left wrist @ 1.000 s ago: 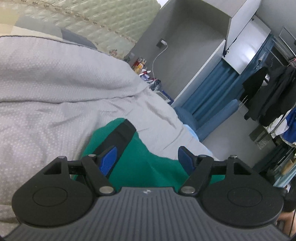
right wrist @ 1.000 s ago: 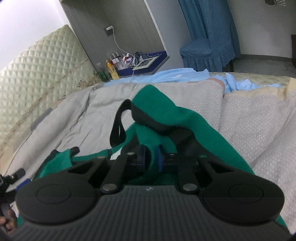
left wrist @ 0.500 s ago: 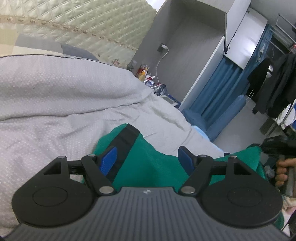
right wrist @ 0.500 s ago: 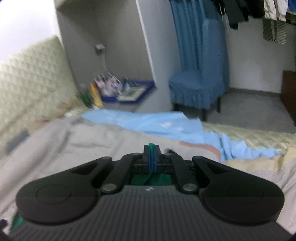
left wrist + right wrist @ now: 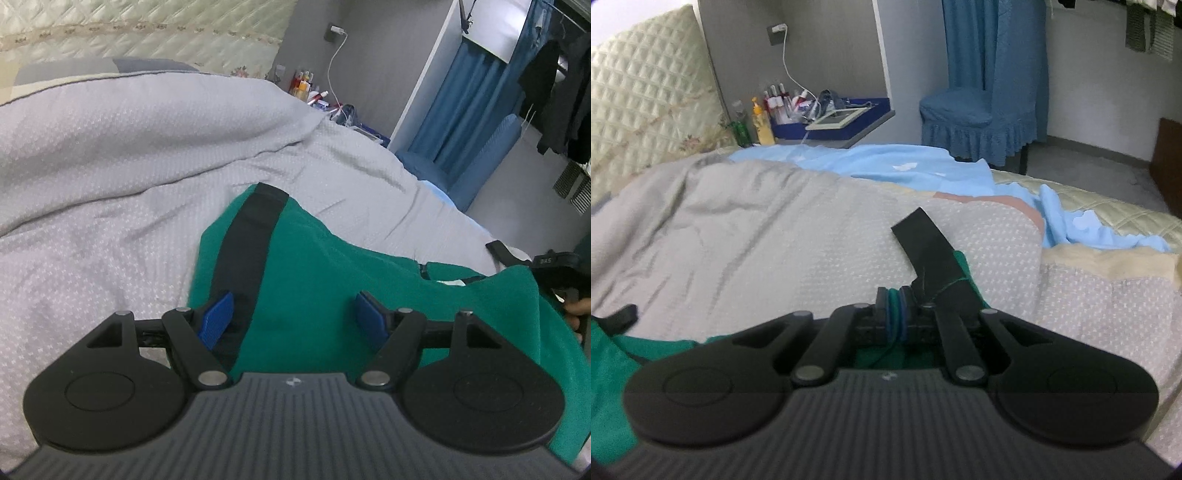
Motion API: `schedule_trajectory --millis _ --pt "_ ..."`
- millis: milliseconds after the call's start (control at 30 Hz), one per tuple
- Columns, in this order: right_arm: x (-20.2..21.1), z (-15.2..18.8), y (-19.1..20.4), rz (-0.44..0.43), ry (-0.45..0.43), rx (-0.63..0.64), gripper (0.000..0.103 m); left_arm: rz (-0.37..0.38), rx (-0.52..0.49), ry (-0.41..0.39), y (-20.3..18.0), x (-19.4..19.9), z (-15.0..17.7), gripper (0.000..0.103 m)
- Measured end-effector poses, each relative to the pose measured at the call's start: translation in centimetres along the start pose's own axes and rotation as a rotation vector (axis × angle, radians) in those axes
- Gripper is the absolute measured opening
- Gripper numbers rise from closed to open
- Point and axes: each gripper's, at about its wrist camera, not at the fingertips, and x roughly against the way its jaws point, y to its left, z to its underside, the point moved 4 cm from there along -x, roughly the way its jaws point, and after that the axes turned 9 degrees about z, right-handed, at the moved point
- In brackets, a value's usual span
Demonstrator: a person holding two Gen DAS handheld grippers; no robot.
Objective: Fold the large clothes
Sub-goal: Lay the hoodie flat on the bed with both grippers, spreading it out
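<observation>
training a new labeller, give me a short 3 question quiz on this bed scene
1. True or false: the right tongs are shut on the green garment.
2. How do the left tongs stand? A) shut on fabric B) open above the garment C) out of view
3. What colour is the quilt under the garment?

Key: 1 true; 2 B; 3 grey
</observation>
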Motion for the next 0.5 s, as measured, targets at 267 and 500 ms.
schedule_trajectory --millis 267,500 --pt "6.3 0.4 0.3 -0.047 -0.044 0.019 0.036 0.017 -0.056 -0.062 -2.2 3.6 0.5 0.076" --pt "13.5 2.8 0.6 -0.159 -0.055 0.022 0.056 0.057 -0.117 -0.077 -5.8 8.0 2.4 0.076"
